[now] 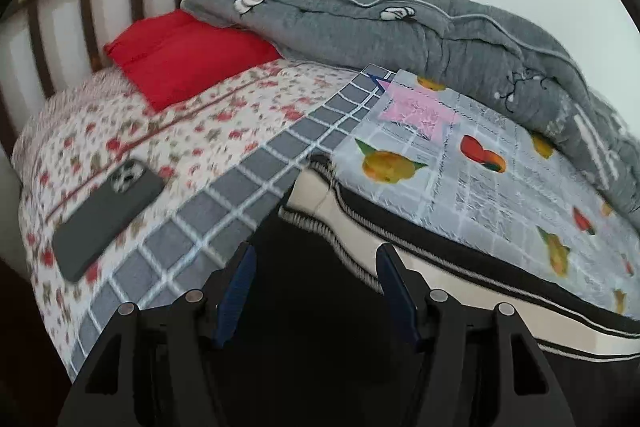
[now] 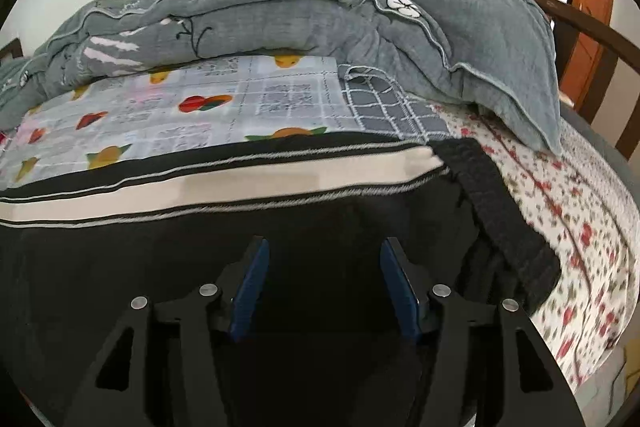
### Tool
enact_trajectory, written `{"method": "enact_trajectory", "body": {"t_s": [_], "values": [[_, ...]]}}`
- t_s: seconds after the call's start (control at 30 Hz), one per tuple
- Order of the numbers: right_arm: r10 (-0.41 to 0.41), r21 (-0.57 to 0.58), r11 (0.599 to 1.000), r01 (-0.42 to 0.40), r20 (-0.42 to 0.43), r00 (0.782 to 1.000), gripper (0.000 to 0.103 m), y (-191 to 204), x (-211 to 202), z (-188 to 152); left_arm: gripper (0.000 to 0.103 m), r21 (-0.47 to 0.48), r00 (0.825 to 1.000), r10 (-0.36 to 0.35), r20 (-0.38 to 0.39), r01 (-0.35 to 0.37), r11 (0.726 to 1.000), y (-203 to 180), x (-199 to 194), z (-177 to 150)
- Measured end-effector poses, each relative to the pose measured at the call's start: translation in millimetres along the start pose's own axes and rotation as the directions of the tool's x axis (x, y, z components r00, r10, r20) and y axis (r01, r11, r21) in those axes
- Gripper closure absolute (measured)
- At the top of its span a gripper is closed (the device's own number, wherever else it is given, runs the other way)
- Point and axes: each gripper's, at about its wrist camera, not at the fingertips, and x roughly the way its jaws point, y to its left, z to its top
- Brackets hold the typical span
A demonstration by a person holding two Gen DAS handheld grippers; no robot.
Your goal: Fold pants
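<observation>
Black pants with a cream side stripe edged in thin white lines (image 1: 460, 263) lie flat across the bed. In the right wrist view the pants (image 2: 240, 227) fill the foreground, with the black ribbed waistband (image 2: 500, 203) at the right end. My left gripper (image 1: 314, 259) is open, hovering just over the black cloth near the pants' left end. My right gripper (image 2: 324, 255) is open, low over the black cloth left of the waistband. Neither holds anything.
A dark phone (image 1: 108, 211) lies on the floral sheet (image 1: 180, 131) at left. A red pillow (image 1: 188, 55) sits by the wooden headboard (image 1: 84, 7). A bunched grey quilt (image 2: 320, 19) runs along the far side. A fruit-print mat (image 2: 160, 115) lies under the pants.
</observation>
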Motion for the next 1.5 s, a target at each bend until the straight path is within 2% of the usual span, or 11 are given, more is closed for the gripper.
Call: {"method": "enact_trajectory", "body": {"t_s": [0.17, 0.23, 0.27, 0.4, 0.47, 0.57, 0.63, 0.7, 0.8, 1.3, 1.5], "values": [[-0.008, -0.033, 0.999, 0.008, -0.001, 1.0, 0.046, 11, -17, -15, 0.044, 0.015, 0.998, 0.054, -0.023, -0.054, 0.998, -3, 27, 16], [-0.024, -0.051, 0.998, 0.024, 0.0, 1.0, 0.046, 14, -22, -18, 0.06, 0.021, 0.997, 0.068, -0.048, -0.067, 0.998, 0, 39, 18], [-0.029, -0.056, 0.998, 0.029, 0.0, 1.0, 0.046, 15, -23, -19, 0.077, 0.019, 0.998, 0.045, -0.049, -0.045, 0.999, 1, 41, 18], [-0.035, -0.046, 0.998, 0.035, 0.002, 0.999, 0.046, 16, -25, -19, 0.083, -0.044, 0.988, -0.07, 0.138, 0.077, 0.996, 11, 12, 22], [-0.027, -0.032, 0.999, 0.027, -0.003, 1.0, 0.046, 17, -23, -17, 0.083, -0.029, 0.992, -0.031, 0.123, 0.034, 0.999, 6, 18, 24], [-0.004, -0.022, 1.0, 0.003, -0.012, 1.0, 0.046, 22, -19, -16, 0.075, 0.01, 0.998, 0.048, -0.029, -0.048, 0.999, -2, 49, 21], [0.013, -0.026, 1.0, -0.013, -0.013, 1.0, 0.046, 29, -18, -17, 0.066, 0.028, 0.996, 0.081, -0.035, -0.08, 0.996, -3, 47, 18], [0.027, -0.038, 0.999, -0.027, -0.012, 1.0, 0.046, 36, -19, -18, 0.036, 0.008, 0.997, 0.067, -0.03, -0.067, 0.998, 0, 38, 15], [0.051, -0.054, 0.997, -0.051, -0.004, 0.999, 0.046, 46, -22, -19, 0.035, -0.005, 1.0, 0.001, -0.024, -0.001, 1.0, 4, 19, 7], [0.199, -0.079, 0.978, -0.196, 0.043, 0.979, 0.046, 78, -56, -26, 0.035, -0.087, 0.991, -0.094, 0.096, 0.103, 0.991, 58, -83, -50], [0.214, -0.068, 0.975, -0.211, 0.045, 0.976, 0.045, 77, -69, -33, 0.035, -0.111, 0.994, -0.069, 0.085, 0.079, 0.991, 79, -91, -71]]}}
